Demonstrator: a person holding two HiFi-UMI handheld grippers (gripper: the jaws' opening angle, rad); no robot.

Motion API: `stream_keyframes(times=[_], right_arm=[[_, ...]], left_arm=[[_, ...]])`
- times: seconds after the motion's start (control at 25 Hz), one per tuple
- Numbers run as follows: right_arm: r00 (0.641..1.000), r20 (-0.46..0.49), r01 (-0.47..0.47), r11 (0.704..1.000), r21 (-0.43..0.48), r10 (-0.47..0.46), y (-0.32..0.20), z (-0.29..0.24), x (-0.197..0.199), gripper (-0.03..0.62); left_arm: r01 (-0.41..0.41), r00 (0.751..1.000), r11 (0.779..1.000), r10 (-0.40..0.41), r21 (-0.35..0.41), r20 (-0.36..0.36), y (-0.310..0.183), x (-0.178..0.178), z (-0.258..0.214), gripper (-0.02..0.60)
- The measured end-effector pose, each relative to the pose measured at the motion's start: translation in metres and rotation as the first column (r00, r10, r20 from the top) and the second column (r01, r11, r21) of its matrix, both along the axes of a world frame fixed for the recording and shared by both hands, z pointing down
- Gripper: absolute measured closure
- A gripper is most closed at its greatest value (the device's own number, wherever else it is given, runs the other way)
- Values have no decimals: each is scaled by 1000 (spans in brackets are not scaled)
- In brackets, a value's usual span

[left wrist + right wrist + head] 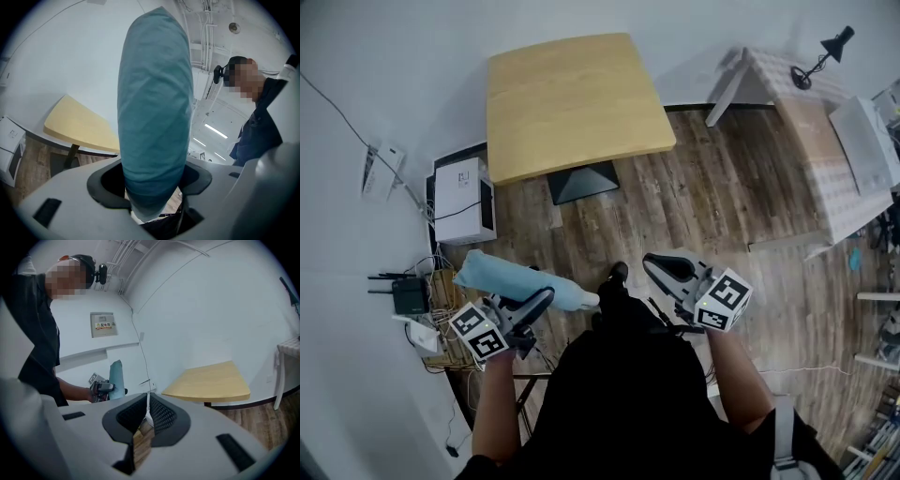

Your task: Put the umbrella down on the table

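A folded light-blue umbrella (520, 281) lies level at my left, clamped near its handle end by my left gripper (534, 305). In the left gripper view the umbrella (154, 108) rises between the jaws and fills the middle of the frame; the left gripper (152, 187) is shut on it. My right gripper (661, 267) is held apart at the right, its pads pressed together with nothing between them (148, 411). The light wooden table (572, 103) stands ahead of me, bare on top, also seen as the table (79, 126) (211, 383). The right gripper view shows the umbrella (116, 376) held upright.
A white box-like device (461, 200) sits on the floor left of the table, with a router (410, 295) and tangled cables by the wall. A cloth-covered desk (825, 141) with a black lamp (825, 52) stands at the right. Wooden floor lies between me and the table.
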State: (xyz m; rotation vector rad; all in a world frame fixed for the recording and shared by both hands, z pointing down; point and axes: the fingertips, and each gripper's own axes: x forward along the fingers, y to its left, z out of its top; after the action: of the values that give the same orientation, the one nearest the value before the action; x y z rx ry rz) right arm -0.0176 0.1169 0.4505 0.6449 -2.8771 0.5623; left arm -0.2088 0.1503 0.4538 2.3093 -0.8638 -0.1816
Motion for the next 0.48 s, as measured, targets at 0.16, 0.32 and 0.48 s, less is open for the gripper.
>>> stream_keyframes(times=[0.16,0.32,0.48], right_arm=[[1000,9,10,1000,-9,-10,-45,5,-3,566],[999,19,28,999,-22,-28,-91,7,0,566],[998,32,52,998,-30,-51,-135,9,0,566]], left_arm=[[9,1000,1000,-9,-20,7,-47,-5,1,288],[12,1000,999,-11,-36,22,-96,-3,-3,288],[24,999,999,-23,-30,32,-142,-1,-11,288]])
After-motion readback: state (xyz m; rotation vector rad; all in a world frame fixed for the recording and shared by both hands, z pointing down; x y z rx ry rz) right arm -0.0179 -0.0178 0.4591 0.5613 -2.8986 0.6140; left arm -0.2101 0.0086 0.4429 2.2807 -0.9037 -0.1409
